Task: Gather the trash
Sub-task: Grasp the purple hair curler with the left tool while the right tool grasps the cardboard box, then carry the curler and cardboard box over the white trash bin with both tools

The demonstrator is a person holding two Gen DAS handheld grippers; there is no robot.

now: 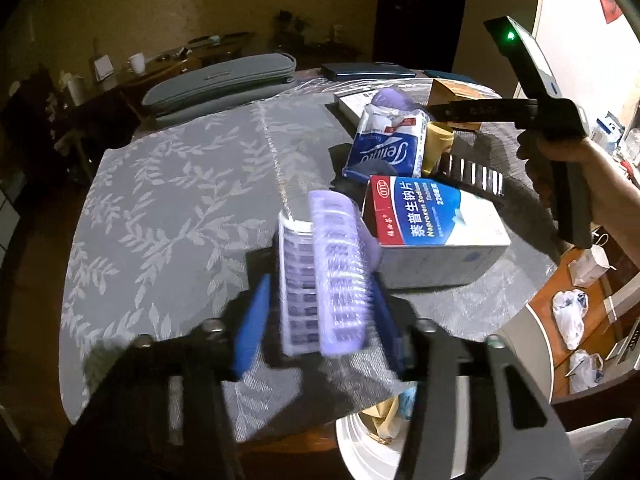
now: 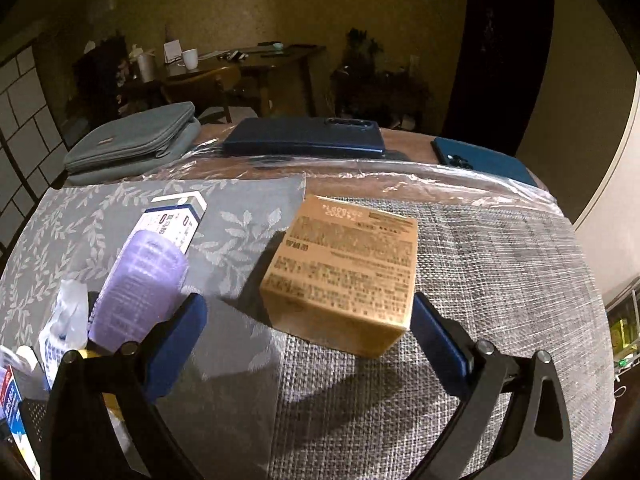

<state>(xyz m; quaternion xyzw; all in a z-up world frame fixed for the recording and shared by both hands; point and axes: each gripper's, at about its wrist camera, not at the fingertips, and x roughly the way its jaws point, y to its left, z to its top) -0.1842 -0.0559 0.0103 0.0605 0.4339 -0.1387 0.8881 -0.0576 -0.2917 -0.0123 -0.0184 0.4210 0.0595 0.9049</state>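
Note:
My left gripper (image 1: 320,320) is shut on a purple and white packet (image 1: 332,272), held upright just above the leaf-patterned cloth (image 1: 172,208); the packet is blurred. A brown cardboard box (image 2: 344,276) stands on the grey woven mat (image 2: 500,280), between the spread blue pads (image 2: 436,340) of my right gripper (image 2: 308,340). That gripper is open; the right pad is close to the box's edge and the left pad is well clear of it. In the left wrist view a person's hand (image 1: 560,160) holds the right gripper (image 1: 480,110) over the brown box (image 1: 444,90).
A medicine box (image 1: 432,216), a tissue pack (image 1: 388,140), a yellow roll (image 1: 438,140) and a dark striped item (image 1: 476,176) crowd the table's middle. A white bin (image 1: 360,440) holding scraps sits below the near edge. A grey pouch (image 2: 132,144) and a phone (image 2: 304,136) lie at the back.

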